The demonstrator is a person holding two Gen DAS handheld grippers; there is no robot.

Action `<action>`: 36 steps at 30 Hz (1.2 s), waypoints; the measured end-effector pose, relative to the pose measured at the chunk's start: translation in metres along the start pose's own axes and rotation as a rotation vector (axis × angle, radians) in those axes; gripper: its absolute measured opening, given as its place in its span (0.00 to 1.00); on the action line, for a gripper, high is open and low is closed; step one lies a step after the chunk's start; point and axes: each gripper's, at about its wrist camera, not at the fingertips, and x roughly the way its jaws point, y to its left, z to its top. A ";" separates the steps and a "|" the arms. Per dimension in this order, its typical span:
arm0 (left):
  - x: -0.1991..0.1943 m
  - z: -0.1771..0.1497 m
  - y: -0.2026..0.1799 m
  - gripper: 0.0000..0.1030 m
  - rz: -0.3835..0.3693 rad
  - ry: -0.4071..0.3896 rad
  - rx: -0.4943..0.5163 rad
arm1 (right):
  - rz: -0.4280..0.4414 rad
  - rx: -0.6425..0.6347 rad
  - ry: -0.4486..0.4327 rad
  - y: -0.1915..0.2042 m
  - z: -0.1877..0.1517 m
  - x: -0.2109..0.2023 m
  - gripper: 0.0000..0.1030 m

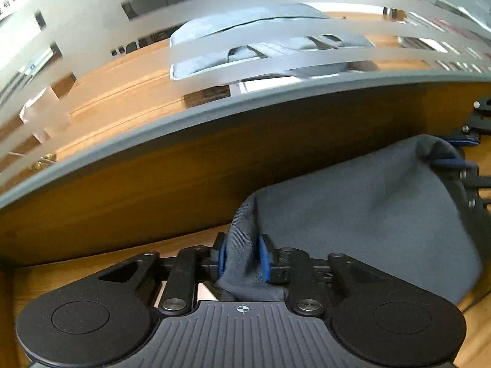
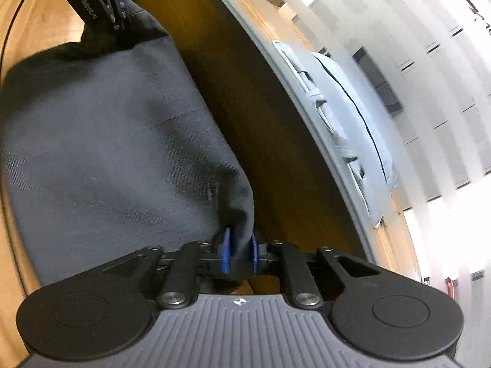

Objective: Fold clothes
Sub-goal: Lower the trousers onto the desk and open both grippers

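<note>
A dark grey garment [image 1: 353,214] hangs stretched between my two grippers, just above the wooden table [image 1: 76,279]. The left gripper [image 1: 243,257] has one bunched corner filling the gap between its blue pads [image 1: 222,254]. At the far right edge of the left wrist view, the right gripper [image 1: 460,153] holds the other corner. In the right wrist view the garment [image 2: 107,138] spreads to the left. There the right gripper [image 2: 240,254] pinches a fold of it, and the left gripper [image 2: 101,3] grips the far corner at the top.
A dark brown board with a grey rim [image 1: 214,113] rises close ahead of both grippers. Above it is glass with frosted strips [image 1: 92,30]. A folded light blue garment [image 1: 260,46] shows in the glass. A thin black cable [image 2: 12,30] lies on the table.
</note>
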 end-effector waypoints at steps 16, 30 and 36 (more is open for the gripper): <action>-0.081 -0.014 0.019 0.42 -0.046 -0.111 -0.200 | -0.006 0.253 -0.072 -0.007 -0.010 -0.077 0.33; -0.005 -0.021 -0.011 0.30 -0.086 0.008 -0.138 | 0.138 0.559 -0.032 -0.034 -0.014 0.003 0.31; 0.007 -0.019 -0.004 0.31 -0.114 0.001 -0.179 | 0.181 0.634 -0.006 -0.032 -0.023 0.025 0.31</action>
